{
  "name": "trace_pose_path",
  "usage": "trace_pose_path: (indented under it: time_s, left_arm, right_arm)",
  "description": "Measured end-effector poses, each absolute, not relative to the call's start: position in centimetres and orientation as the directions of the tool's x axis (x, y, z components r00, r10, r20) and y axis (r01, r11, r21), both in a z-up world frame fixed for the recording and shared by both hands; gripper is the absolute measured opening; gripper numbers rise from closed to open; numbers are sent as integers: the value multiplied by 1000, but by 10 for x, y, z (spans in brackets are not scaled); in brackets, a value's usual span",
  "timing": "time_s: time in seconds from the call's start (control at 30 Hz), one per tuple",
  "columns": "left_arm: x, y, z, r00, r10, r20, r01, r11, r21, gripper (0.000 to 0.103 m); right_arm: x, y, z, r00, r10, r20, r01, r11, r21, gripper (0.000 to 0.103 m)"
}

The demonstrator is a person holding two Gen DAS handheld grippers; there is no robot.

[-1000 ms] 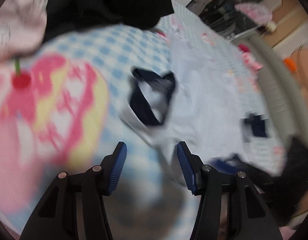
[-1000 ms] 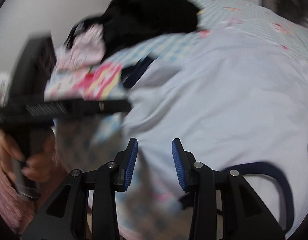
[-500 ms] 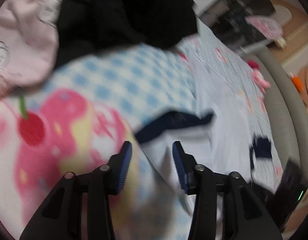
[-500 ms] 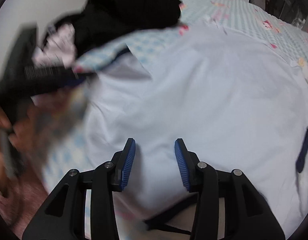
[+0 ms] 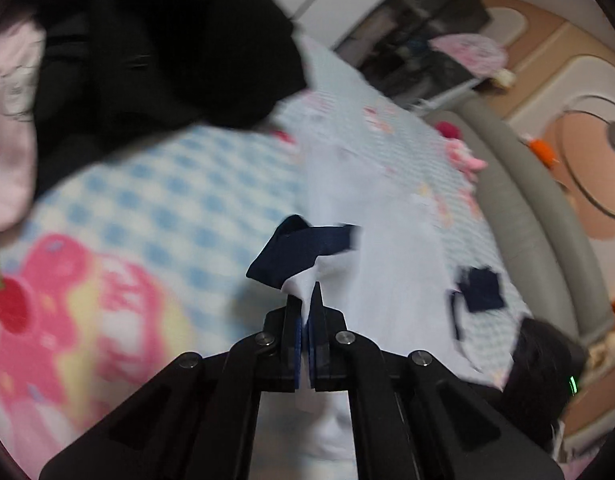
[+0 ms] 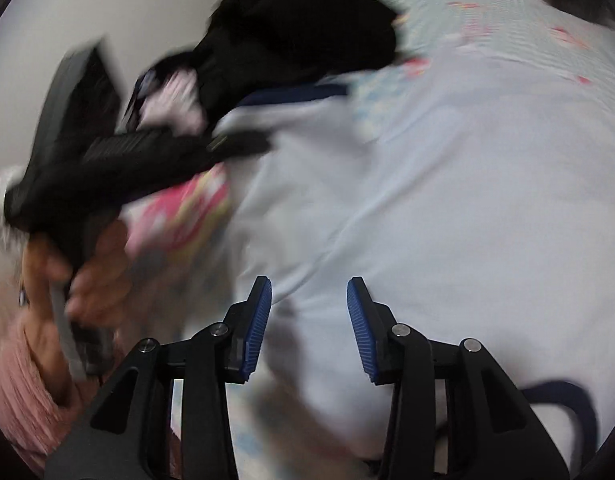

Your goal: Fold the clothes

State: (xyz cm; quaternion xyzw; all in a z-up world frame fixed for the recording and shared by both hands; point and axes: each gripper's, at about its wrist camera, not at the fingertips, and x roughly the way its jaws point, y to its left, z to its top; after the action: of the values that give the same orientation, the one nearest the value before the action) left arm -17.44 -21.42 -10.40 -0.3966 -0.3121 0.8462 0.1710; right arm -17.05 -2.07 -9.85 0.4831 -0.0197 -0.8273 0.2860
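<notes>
Pinching the white shirt (image 5: 391, 264) near its navy collar (image 5: 303, 256), the left gripper (image 5: 306, 312) has its jaws closed on the cloth. The shirt lies spread over the checked blanket (image 5: 179, 200) on the bed, just below a black garment (image 5: 163, 56). The right gripper (image 6: 309, 320) hovers above the shirt, jaws apart and holding nothing

The left gripper (image 6: 243, 146) and hand (image 6: 79, 280) are motion-blurred.

A bed (image 5: 211, 184) in blue-checked cartoon-print bedding carries a white navy-trimmed shirt (image 6: 447, 200), a black garment heap (image 5: 155, 52) and a pink garment (image 5: 7, 152).
</notes>
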Motion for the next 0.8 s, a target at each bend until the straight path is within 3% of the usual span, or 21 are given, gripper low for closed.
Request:
trace_pose_path:
  time_s: [0.07, 0.13, 0.2, 0.3, 0.37, 0.4, 0.5, 0.63, 0.7, 0.73, 0.8]
  left_arm:
    - [-176, -186, -101, -575, 609, -546, -121, -723, -680, 2]
    - [-185, -149, -111, -496, 624, -604, -157, -748, -645, 3]
    - [-196, -121, -133, -388, 640, -663, -152, -754, -639, 8]
    - [-199, -117, -153, -310, 698, -646, -112, -701, -704, 32]
    - [-195, -131, -144, -324, 765, -556, -122, -617, -778, 73]
    - [-190, -143, -137, -357, 783, -510, -125, -581, -804, 78]
    - [-168, -175, -123, -459, 736, -497, -113, -603, -790, 78]
    - [-154, -208, -116, -553, 570, -608, -18, -737, -675, 53]
    - [-153, -215, -125, -523, 549, -652, 17, -758, -652, 42]
    - [-154, -213, -130, -506, 550, -664, 25, -760, -649, 40]
    - [-151, -207, -135, -482, 548, -684, 10, -777, -630, 40]
  right_arm:
    - [-175, 11, -87, -467, -420, -778, 346, -897, 276, 41]
    - [-178, 48, -76, -562, -307, -768, 208, -951, 228, 44]
    - [-182, 79, -69, -581, -307, -754, 147, -950, 274, 45]
    - [-189, 95, -67, -530, -380, -758, 154, -922, 355, 46]
    - [-190, 87, -67, -485, -456, -746, 221, -890, 400, 58]
    - [-192, 81, -68, -461, -489, -740, 250, -872, 421, 59]
    - [-201, 57, -81, -420, -516, -747, 271, -856, 439, 63]
    - [-211, 31, -102, -353, -496, -793, 274, -866, 419, 62]
    - [-213, 22, -115, -345, -429, -835, 280, -896, 345, 47]
    - [-215, 19, -121, -347, -380, -857, 279, -915, 293, 20]
    - [-216, 21, -122, -382, -328, -864, 285, -931, 227, 9]
